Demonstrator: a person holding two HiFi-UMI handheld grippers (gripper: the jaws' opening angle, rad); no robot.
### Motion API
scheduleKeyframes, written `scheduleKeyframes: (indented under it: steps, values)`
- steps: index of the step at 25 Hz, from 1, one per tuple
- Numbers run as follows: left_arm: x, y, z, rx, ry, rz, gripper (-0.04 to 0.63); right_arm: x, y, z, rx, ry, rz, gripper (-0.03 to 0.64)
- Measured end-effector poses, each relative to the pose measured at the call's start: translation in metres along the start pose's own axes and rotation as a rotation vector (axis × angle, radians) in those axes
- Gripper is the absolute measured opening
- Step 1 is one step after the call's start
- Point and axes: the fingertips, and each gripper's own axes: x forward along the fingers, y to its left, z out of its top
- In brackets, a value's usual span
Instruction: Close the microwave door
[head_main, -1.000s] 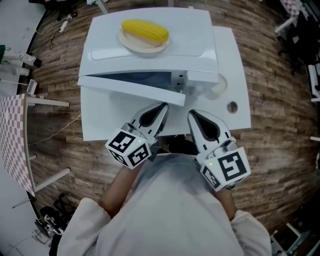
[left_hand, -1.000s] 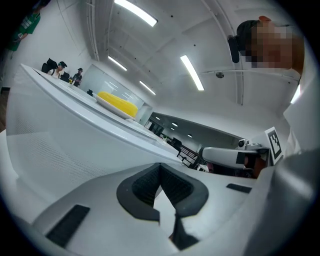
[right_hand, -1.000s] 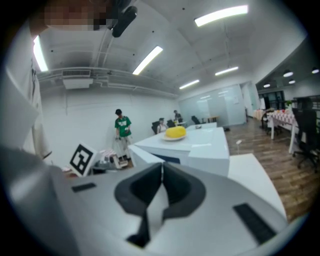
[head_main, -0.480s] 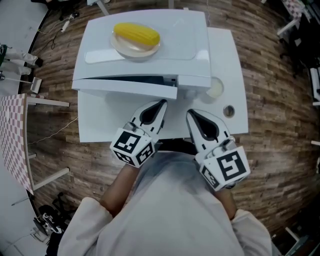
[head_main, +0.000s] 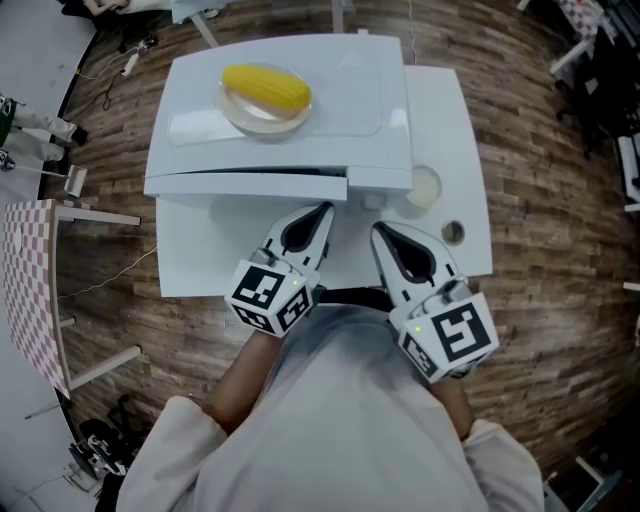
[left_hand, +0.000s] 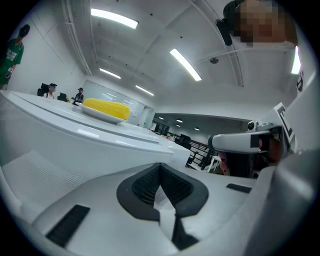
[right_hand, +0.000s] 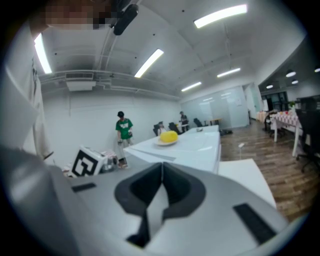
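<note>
Microwave door (head_main: 245, 186) looks all but shut, at the front of the unit on the white table (head_main: 200, 262).
Perhaps a last nudge remains; left gripper (head_main: 322, 212) and right gripper (head_main: 378, 232) hover near it, fingers (left_hand: 142, 189) pressed together, empty.

Glossy white plastic microwave (head_main: 350, 90), smooth white table (head_main: 465, 150), grainy wood-plank floor (head_main: 540, 330), matt ribbed black pads on the fingers (left_hand: 142, 189)
</note>
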Motion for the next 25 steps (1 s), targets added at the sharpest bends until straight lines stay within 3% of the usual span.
scheduleKeyframes:
  steps: [8,25]
  values:
    - [0.001,0.000,0.002,-0.010,-0.043,0.056,0.018,0.001,-0.013,0.004,0.005,-0.004,-0.006,0.023]
    - [0.006,0.004,0.005,-0.039,-0.055,0.060,0.017,0.017,-0.022,0.003,0.017,0.013,0.022,0.023]
